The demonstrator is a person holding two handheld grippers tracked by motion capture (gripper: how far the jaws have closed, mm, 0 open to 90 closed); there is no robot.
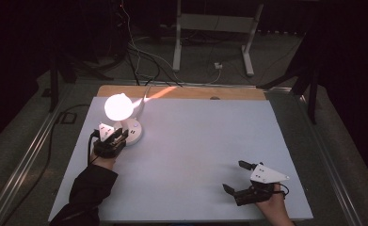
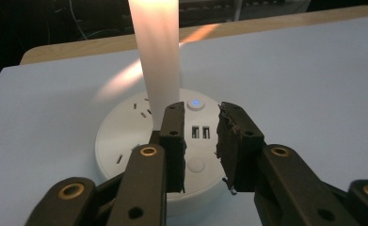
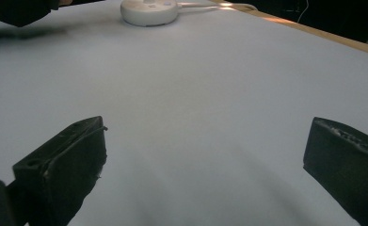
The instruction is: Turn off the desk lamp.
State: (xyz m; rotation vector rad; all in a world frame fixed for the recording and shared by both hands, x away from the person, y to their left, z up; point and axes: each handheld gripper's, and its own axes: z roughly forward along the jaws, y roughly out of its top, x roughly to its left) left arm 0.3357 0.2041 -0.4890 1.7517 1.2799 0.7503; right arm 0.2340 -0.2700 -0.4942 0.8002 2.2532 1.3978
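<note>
A: Where was the lamp base [image 2: 139, 141]?

B: At the far left of the tabletop [image 1: 196, 155], directly under the left hand-held gripper [image 1: 120, 138]. Its jaws were narrow and empty, hovering over the round button [image 2: 196, 165], with the glowing stem [image 2: 156, 52] upright just beyond.

A: And the right hand-held gripper [image 1: 235, 181]?

B: Well apart, near the front right, wide open, holding nothing.

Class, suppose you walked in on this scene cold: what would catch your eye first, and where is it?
The glowing lamp at the table's far left corner stands out against the dark room, rising from a round white socket base. The left tongs hover over that base, jaws narrowly apart, while the right tongs rest wide open near the table's front right edge.
</note>
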